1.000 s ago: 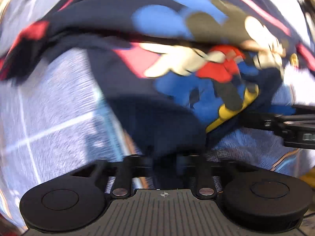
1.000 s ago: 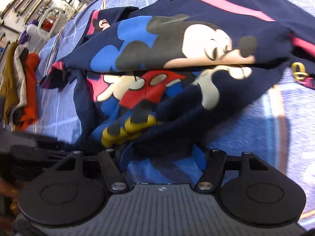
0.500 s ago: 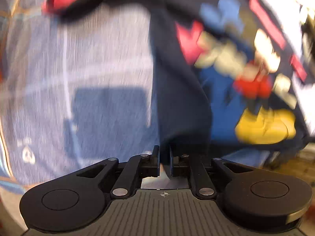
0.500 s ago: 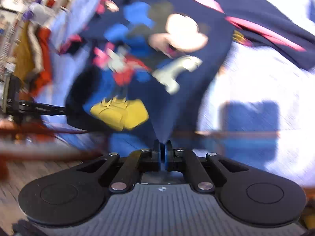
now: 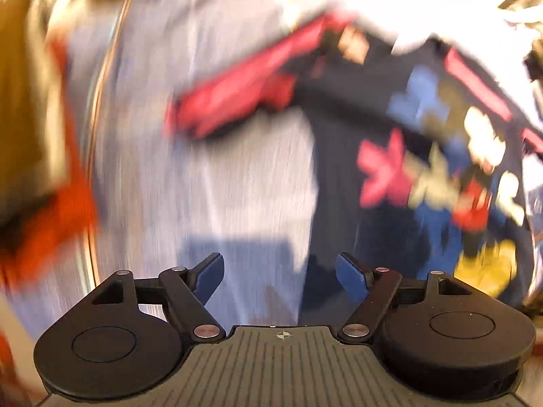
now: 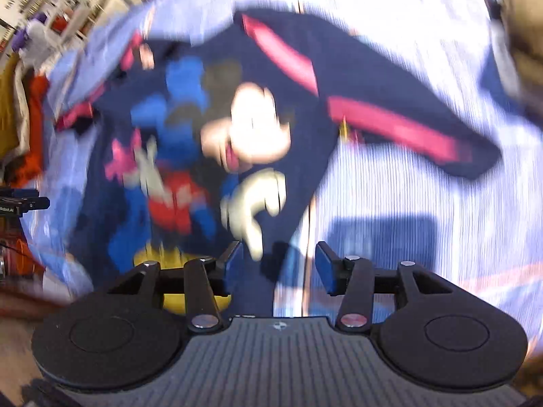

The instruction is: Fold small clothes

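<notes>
You are now holding both grippers with their jaws spread apart and gripping nothing: half a second ago each was pinched shut on the hem of the navy cartoon-print sweatshirt with pink sleeve stripes (image 6: 305,108). The left gripper (image 5: 280,276) and the right gripper (image 6: 278,264) are hanging just above the garment's near edge. The sweatshirt is lying spread on the pale blue striped cloth (image 5: 210,176), print facing up, one sleeve (image 6: 400,125) reaching out to the right. Both views are blurring, so wrinkles are hard to judge. This is looking like the flattening step finished; the folding itself is not yet begun.
</notes>
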The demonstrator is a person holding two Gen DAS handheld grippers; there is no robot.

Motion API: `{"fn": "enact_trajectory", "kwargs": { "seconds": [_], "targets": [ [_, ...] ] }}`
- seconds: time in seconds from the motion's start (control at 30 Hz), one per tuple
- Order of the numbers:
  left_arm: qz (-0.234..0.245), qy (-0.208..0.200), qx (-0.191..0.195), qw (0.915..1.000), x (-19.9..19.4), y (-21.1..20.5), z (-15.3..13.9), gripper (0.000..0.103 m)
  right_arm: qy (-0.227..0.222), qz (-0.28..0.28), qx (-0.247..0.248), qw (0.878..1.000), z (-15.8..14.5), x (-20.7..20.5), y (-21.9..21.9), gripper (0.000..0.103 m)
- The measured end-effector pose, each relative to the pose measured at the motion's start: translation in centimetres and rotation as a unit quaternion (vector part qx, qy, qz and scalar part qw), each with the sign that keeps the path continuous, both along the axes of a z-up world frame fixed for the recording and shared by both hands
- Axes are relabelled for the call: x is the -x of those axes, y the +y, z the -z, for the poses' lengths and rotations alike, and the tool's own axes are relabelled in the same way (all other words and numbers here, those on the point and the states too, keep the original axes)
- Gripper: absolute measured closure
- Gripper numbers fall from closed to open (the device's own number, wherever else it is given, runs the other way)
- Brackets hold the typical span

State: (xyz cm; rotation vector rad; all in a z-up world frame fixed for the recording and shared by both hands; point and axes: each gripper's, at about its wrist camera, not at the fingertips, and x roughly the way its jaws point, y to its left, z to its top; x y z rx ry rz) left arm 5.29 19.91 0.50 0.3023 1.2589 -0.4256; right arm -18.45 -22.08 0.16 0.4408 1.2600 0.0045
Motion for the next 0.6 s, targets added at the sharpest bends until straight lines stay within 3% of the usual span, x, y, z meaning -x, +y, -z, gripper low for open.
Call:
{"fn": "enact_trajectory", "kwargs": {
  "seconds": [0.17, 0.27, 0.33, 0.43, 0.6],
  "targets": [
    [0.034, -0.041, 0.041, 0.9977, -5.2, -6.6, -2.0, 0.0, -0.05, -0.066, 0.034, 0.996, -3.3, -7.9, -2.7, 0.036],
    [0.061, -0.085, 0.028, 0.9941, -7.7, -11.0, -1.5, 0.0, -0.073, -0.111, 0.068, 0.989, -4.9, -12.5, -3.9, 0.028],
    [0.052, -0.132, 0.023, 0.9897, -9.5, -12.7, -1.7, 0.0, -0.09, -0.136, 0.083, 0.983, -5.4, -15.1, -4.3, 0.023],
    [0.058, -0.168, 0.005, 0.984, -12.2, -14.9, -0.7, 0.0, -0.087, -0.17, 0.097, 0.977, -3.5, -18.6, -4.4, 0.017],
    [0.116, -0.135, -0.028, 0.9837, -15.0, -19.0, 4.1, 0.0, -0.059, -0.195, 0.063, 0.977, 1.6, -23.0, -3.7, 0.017]
  ]
}}
